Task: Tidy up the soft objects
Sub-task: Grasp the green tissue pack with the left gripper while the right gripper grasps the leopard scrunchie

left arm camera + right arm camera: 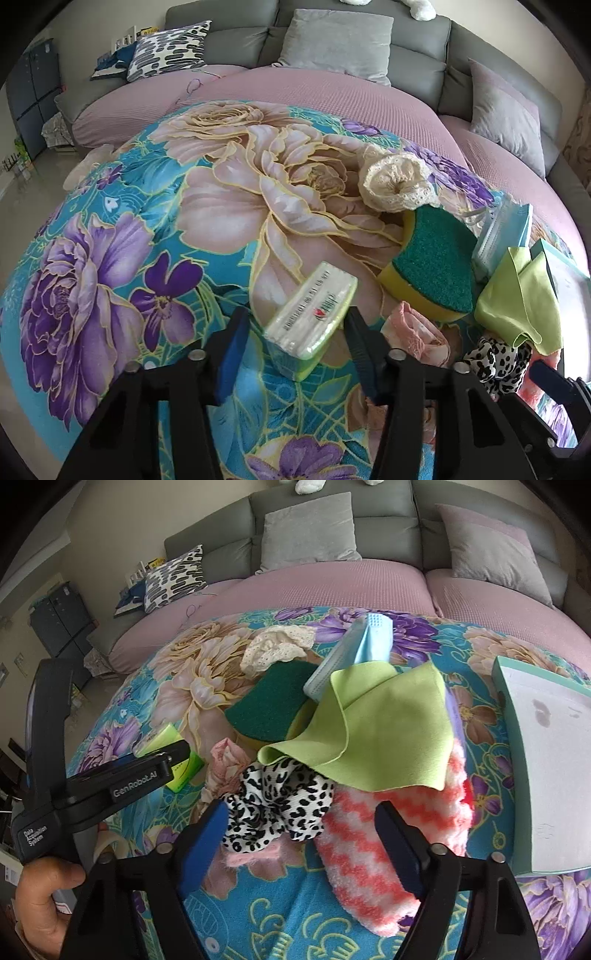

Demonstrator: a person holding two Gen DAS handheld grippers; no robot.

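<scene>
Your left gripper [291, 343]: pointed steeply down, jaws parted, pads clear. Right gripper [301, 834]: same tilt, jaws wider apart. Left hand [40, 904] wraps handle.

On the blanket [258, 915] the things are heaped toward its right side. The tissue pack [312, 314] lies apart at the heap's left. The sponge [432, 258] sits before the lace scrunchie [395, 181], and the mask pack [351, 653] is right of that. The cloth [388, 731] overlaps the spotted scrunchie [277, 805] and striped towel [388, 842] (both nearest the front edge). The tray [554, 757] lies at the right edge.
</scene>
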